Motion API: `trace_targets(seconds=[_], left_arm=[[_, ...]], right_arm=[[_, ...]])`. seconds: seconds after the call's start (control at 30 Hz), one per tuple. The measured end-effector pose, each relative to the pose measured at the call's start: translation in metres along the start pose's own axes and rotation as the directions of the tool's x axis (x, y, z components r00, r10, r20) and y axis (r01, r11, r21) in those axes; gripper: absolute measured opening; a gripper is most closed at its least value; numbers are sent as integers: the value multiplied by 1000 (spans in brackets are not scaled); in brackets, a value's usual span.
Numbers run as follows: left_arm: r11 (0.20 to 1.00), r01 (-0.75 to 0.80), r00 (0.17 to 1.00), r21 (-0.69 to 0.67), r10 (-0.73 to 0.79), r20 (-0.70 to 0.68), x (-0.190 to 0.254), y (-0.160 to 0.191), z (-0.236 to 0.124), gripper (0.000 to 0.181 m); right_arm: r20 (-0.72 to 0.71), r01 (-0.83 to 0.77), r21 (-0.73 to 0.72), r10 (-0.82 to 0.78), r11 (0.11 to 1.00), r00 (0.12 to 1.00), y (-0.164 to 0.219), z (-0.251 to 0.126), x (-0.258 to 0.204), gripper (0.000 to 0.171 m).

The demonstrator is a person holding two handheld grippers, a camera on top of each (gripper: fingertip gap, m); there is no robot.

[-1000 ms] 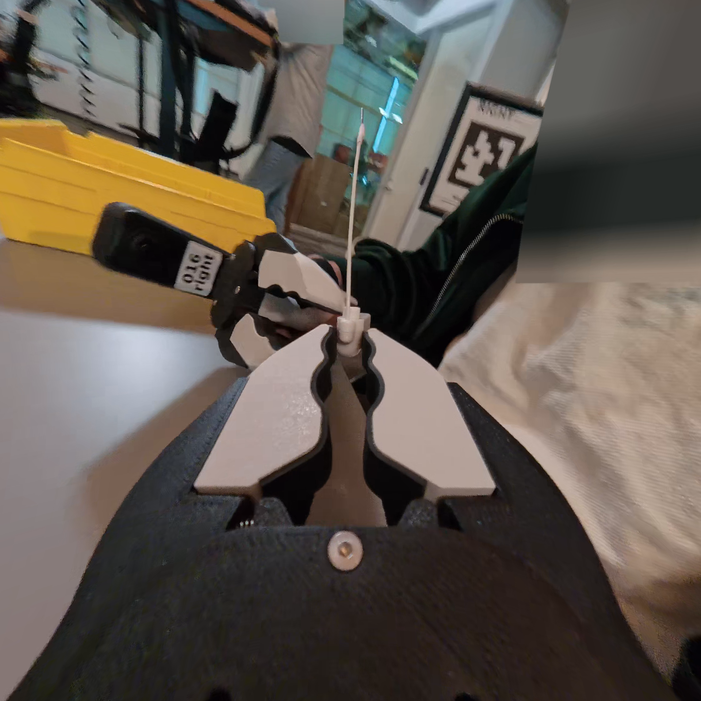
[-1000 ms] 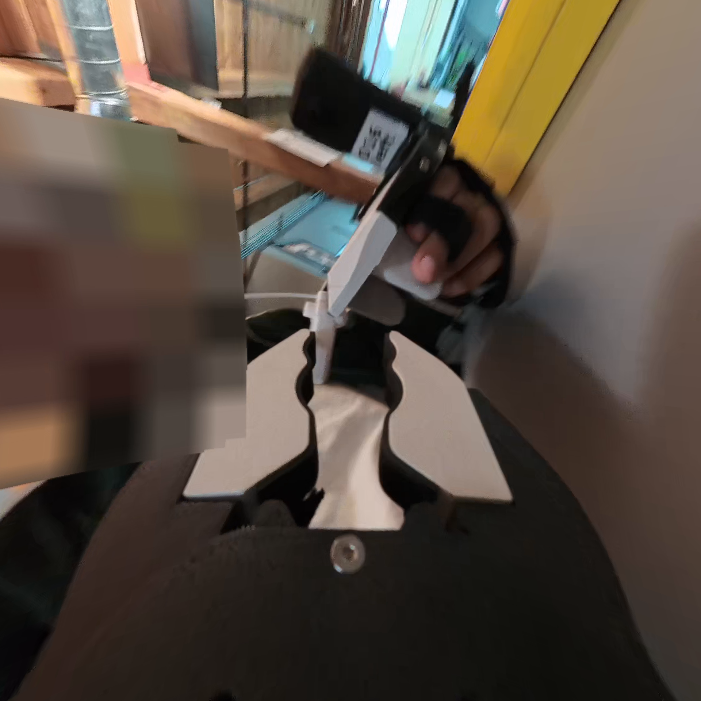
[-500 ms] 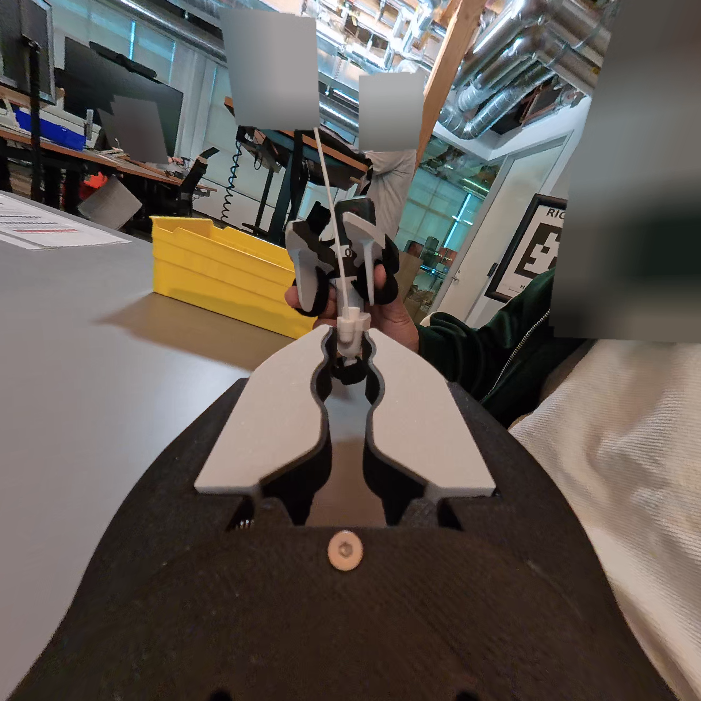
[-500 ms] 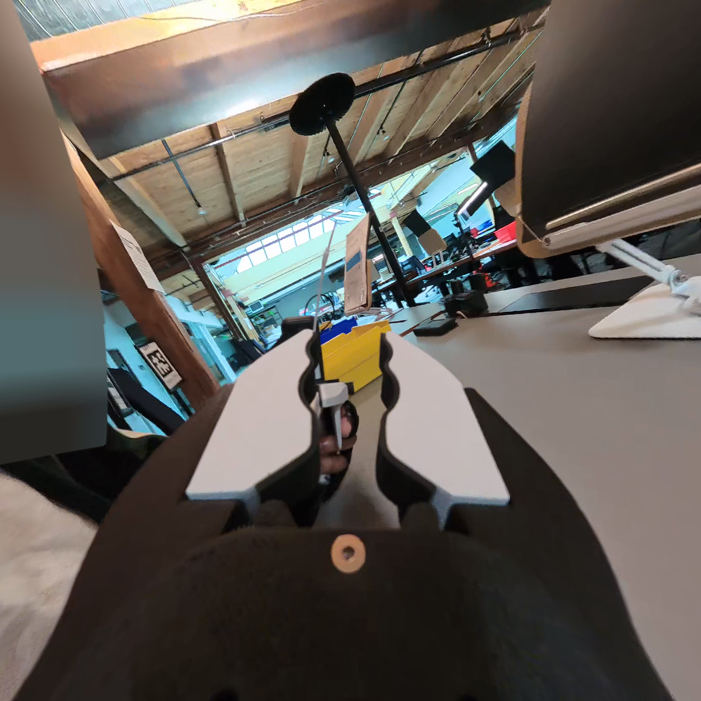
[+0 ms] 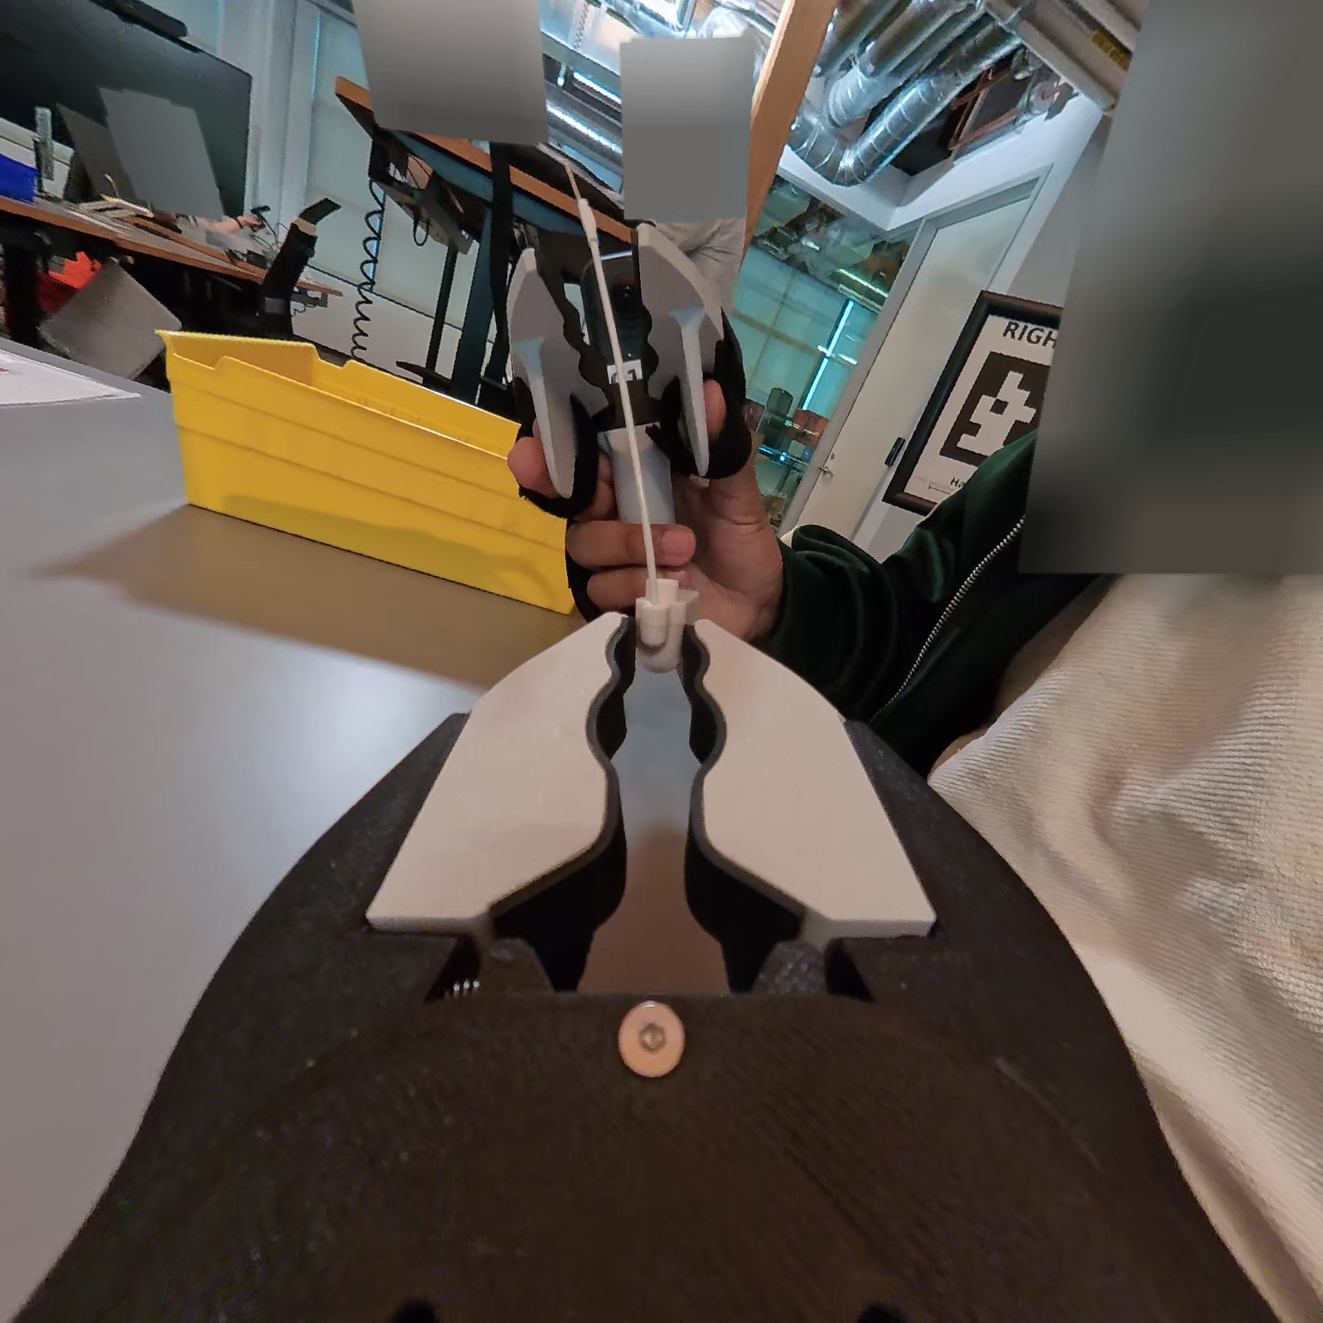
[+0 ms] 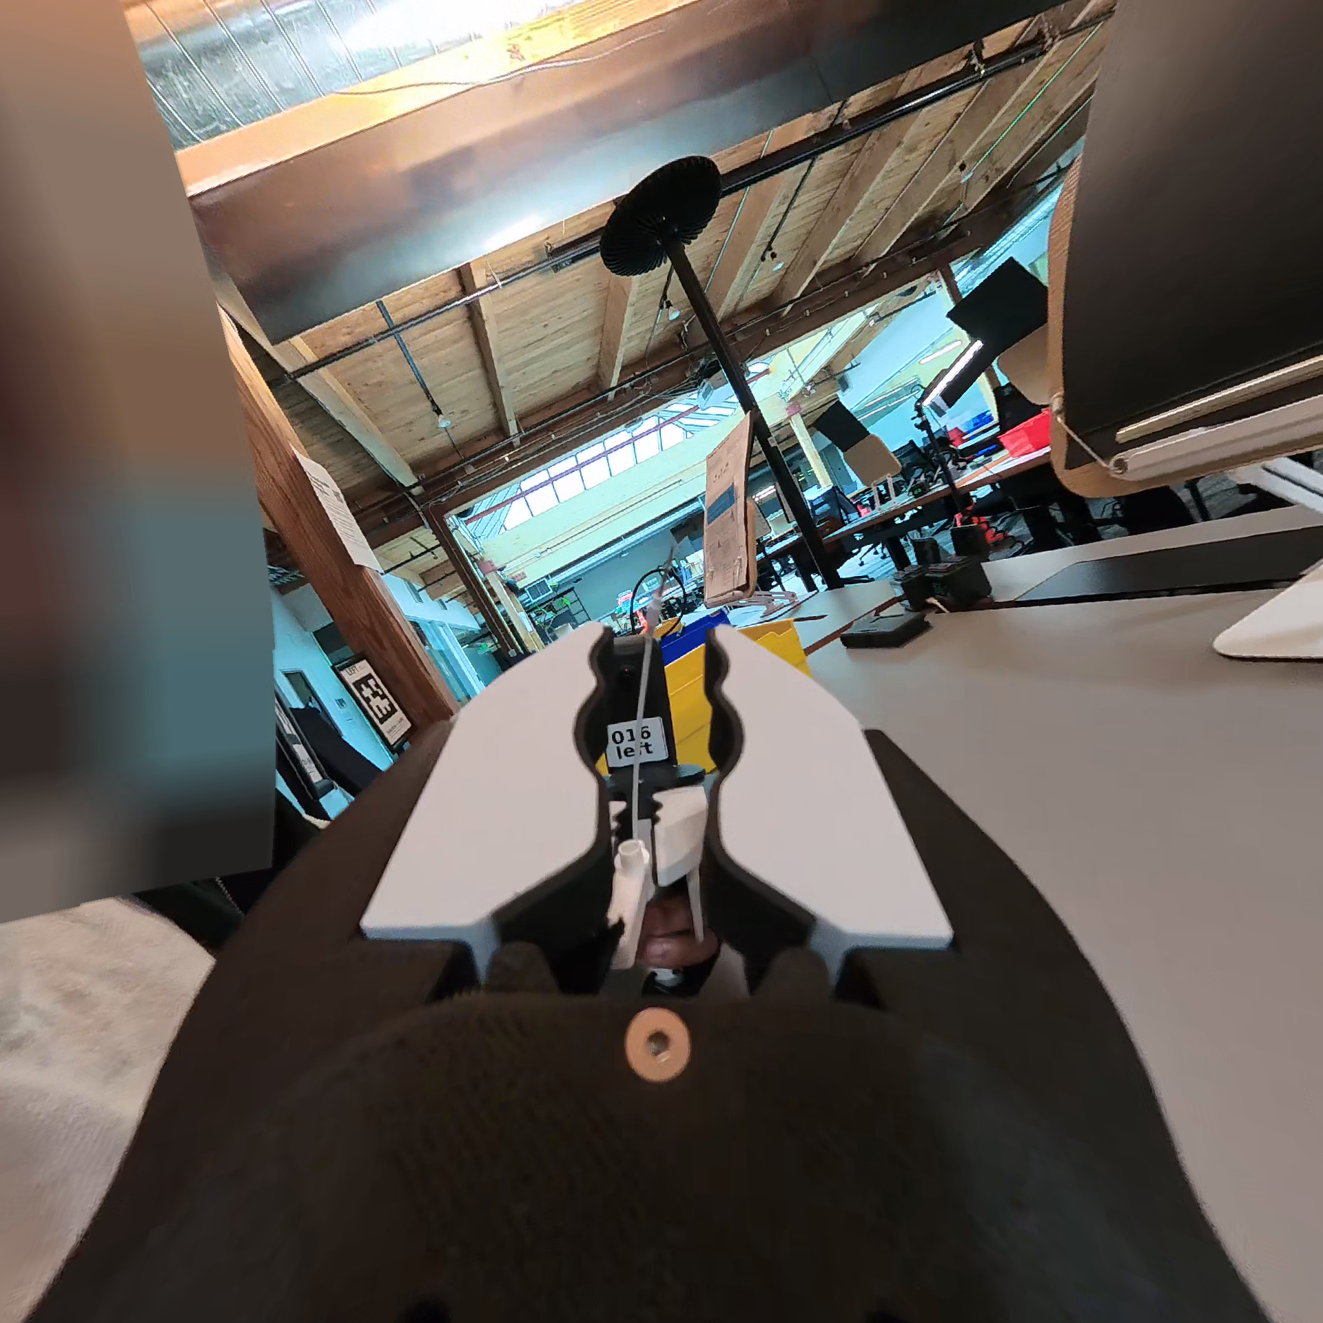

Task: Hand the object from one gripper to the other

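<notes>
The object is a thin white stick (image 5: 621, 372) with a small white plastic base (image 5: 658, 619). My left gripper (image 5: 657, 630) is shut on the base at its fingertips, and the stick points up and away. My right gripper (image 5: 590, 250) is held upright facing the left one, open, with the stick between its two fingers (image 5: 548, 372) and touching neither. In the right wrist view my right gripper (image 6: 655, 644) is open around the stick (image 6: 644, 701). The left gripper (image 6: 637, 859) shows low in the gap, holding the base (image 6: 630, 870).
A yellow bin (image 5: 336, 437) stands on the grey table (image 5: 179, 752) behind the grippers and also shows in the right wrist view (image 6: 762, 644). A person's green sleeve (image 5: 895, 616) and a cream cloth (image 5: 1145, 823) are at the right. A monitor foot (image 6: 1281, 630) stands far right. The left gripper's tips are roughly 10 cm from the right gripper's.
My right gripper has turned upright to face the left gripper and come closer, so the stick now stands between its open fingers. My left gripper has kept hold of the base.
</notes>
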State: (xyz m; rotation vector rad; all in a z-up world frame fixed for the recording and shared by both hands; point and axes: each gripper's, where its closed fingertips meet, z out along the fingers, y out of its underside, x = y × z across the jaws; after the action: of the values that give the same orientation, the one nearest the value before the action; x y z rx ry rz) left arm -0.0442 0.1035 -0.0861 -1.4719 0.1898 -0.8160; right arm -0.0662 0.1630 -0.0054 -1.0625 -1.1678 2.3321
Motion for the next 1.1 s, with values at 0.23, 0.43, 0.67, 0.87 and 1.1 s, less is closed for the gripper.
trace_targets(seconds=[0.23, 0.43, 0.67, 0.87, 1.1], left_arm=[[1000, -7, 1000, -28, 7, -2, 1, 5, 3, 11], [999, -5, 1000, -36, 5, 3, -1, 7, 3, 11], [995, 56, 998, -79, -56, 1, -4, 15, 7, 34], [995, 77, 997, -66, -75, 34, -12, 14, 4, 42], [993, 116, 991, -4, -115, 73, -22, 6, -3, 46]], right_arm=[[3, 19, -18, -19, 1000, 1000, 0, 1, -5, 18], [3, 46, -43, -46, 998, 999, 3, 1, -6, 3], [2, 136, -123, -137, 983, 991, 12, 7, -12, 3], [-18, 274, -221, -285, 936, 958, 13, 10, -14, 3], [-95, 390, -180, -411, 903, 907, -48, -7, -18, 3]])
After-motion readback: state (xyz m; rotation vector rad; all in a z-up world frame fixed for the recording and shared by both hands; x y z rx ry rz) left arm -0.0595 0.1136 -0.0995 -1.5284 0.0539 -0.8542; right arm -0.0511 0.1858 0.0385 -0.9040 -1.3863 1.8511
